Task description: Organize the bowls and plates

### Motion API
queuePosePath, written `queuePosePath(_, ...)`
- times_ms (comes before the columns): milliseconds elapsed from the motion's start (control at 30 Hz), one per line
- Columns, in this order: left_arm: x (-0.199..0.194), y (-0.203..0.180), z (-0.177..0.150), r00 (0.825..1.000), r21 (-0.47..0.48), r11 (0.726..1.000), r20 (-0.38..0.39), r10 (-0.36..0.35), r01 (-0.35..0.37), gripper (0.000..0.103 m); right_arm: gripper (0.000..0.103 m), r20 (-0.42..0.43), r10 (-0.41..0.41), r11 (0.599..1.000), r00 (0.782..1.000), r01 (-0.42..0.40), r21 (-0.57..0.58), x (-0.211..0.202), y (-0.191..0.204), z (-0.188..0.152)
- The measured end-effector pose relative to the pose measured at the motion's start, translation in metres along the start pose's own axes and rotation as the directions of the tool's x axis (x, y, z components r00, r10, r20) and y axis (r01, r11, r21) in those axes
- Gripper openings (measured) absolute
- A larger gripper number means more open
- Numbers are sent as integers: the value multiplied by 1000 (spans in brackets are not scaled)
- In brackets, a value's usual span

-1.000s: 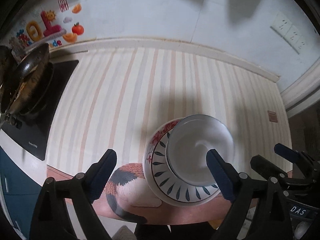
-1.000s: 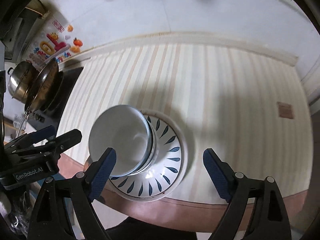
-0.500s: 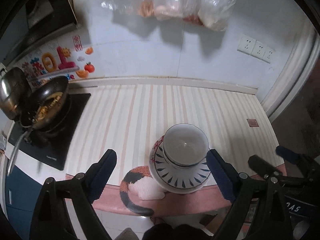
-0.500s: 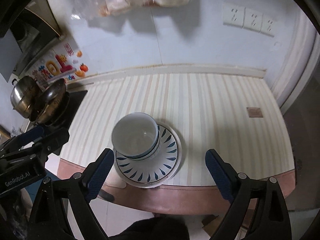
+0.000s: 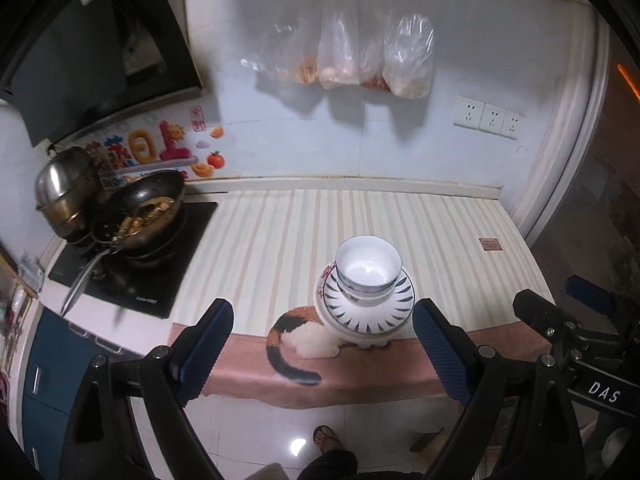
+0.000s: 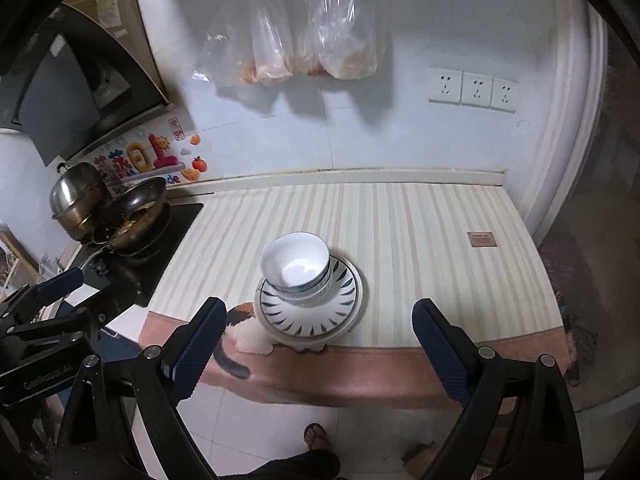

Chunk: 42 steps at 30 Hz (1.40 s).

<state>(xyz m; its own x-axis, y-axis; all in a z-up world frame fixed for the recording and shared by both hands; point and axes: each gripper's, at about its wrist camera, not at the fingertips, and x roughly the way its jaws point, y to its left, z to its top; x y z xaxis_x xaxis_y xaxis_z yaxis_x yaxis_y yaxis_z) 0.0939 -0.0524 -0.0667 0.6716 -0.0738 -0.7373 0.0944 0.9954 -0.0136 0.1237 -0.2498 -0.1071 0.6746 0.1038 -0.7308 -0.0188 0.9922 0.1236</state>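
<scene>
**Looks pretty much done here**

Over on the left, stove (image 5: 132, 276) with a dirty pan (image 5: 148, 212), not part of this job. Left gripper (image 5: 320, 352) hanging back off the worktop (image 5: 280, 240), fingers spread wide, nothing held. Mid-worktop near the front edge: bowls (image 5: 367, 270) nested and sitting on the stacked plates (image 5: 368, 314), tidy enough. Right gripper (image 6: 316, 344) also pulled away, fingers wide and empty. No other loose dishes visible, so probably nothing left to stack.

Left black plastic two-finger gripper (image 5: 320, 346) with ribbed blue pads on the jaws, silver screws seen at the pivots, right black plastic two-finger gripper (image 6: 318, 344) built alike, white lettering printed on each body, sandalled foot (image 6: 316, 436) and dark trouser leg seen below
</scene>
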Motion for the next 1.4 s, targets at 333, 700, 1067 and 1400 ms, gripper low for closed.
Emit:
queuePosePath(333, -77, -1, -58, 999, -7, 1000, 28, 21, -21, 92, 97, 84, -16, 1000, 996, 18, -19, -115, 18, -68)
queuePosePath(700, -116, 4, -106, 997, -26, 998, 44, 61, -60, 92, 97, 110, -47, 998, 993, 50, -26, -180, 27, -133)
queuePosePath(1067, -129, 5, -119, 997, -27, 999, 59, 44, -43, 92, 98, 109, -60, 997, 992, 65, -42, -193, 27, -153)
queuePosePath(1400, -142, 2, -120, 996, -40, 999, 82, 35, -32, 92, 98, 125, -70, 995, 990, 77, -59, -200, 24, -150)
